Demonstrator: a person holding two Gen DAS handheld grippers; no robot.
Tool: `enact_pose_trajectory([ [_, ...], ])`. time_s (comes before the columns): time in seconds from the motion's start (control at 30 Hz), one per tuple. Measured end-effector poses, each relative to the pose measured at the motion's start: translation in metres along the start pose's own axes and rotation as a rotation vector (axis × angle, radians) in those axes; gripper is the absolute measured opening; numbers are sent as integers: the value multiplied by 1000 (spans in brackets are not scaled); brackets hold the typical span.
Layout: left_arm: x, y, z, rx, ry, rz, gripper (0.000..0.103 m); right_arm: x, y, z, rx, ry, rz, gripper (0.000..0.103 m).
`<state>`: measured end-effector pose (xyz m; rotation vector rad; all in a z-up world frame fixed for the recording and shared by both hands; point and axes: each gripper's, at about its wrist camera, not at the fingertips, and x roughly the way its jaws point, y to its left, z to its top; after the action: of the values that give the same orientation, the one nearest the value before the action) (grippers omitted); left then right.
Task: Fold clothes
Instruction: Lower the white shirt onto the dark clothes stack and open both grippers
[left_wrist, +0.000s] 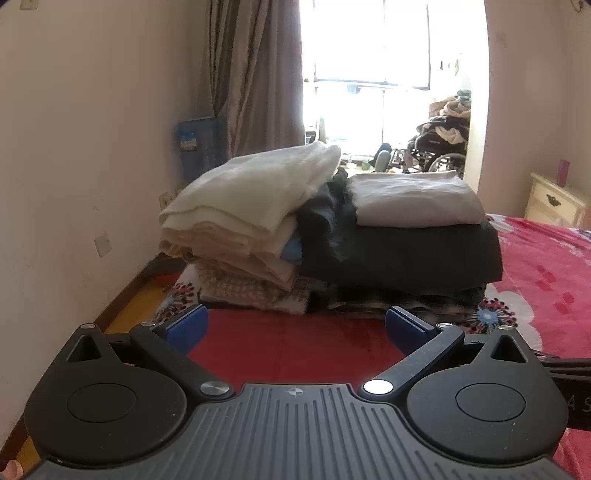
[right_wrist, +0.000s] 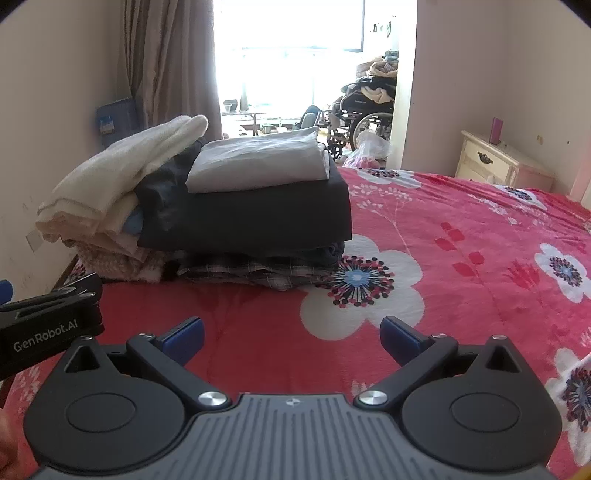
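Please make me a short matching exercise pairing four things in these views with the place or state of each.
Things:
1. light grey folded garment
2. cream folded garment
3. plaid garment
4. right gripper

Places or states:
A. bottom of the pile, on the bedspread
B. open, nothing between its fingers
C. on top of the dark folded garment
D. top of the pile's wall-side stack

Pairs: 1-C, 2-D, 3-A, 4-B

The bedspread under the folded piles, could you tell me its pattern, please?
Red-pink bedspread with large white flowers, clearest in the right wrist view.
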<state>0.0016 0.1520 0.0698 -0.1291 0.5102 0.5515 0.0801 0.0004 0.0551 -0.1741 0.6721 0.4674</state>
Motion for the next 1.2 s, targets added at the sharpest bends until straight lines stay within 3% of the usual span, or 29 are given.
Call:
enact_pose_trajectory([
  [0.5, 2, 4, -2, 1, 24, 0, 103, 0, 2, -1, -16, -2, 3, 103],
  [0.73, 27, 15, 6, -71, 37, -108, 103, 2, -43, 5, 83, -109, 64, 103],
  [0.87, 54, -2, 26, -45, 0, -195, 103, 18, -76, 24, 105, -184, 70, 102],
  [1.0, 88, -29, 49, -9, -123, -287, 103, 46, -98, 61, 100, -233, 75, 98],
  [1.13, 137, -55, 66, -52, -198, -348, 100, 81, -110, 105, 103, -268, 110, 77],
  [1.2, 158, -65, 75, -78, -205, -359, 98, 105, -110, 128, 118, -268, 170, 67],
])
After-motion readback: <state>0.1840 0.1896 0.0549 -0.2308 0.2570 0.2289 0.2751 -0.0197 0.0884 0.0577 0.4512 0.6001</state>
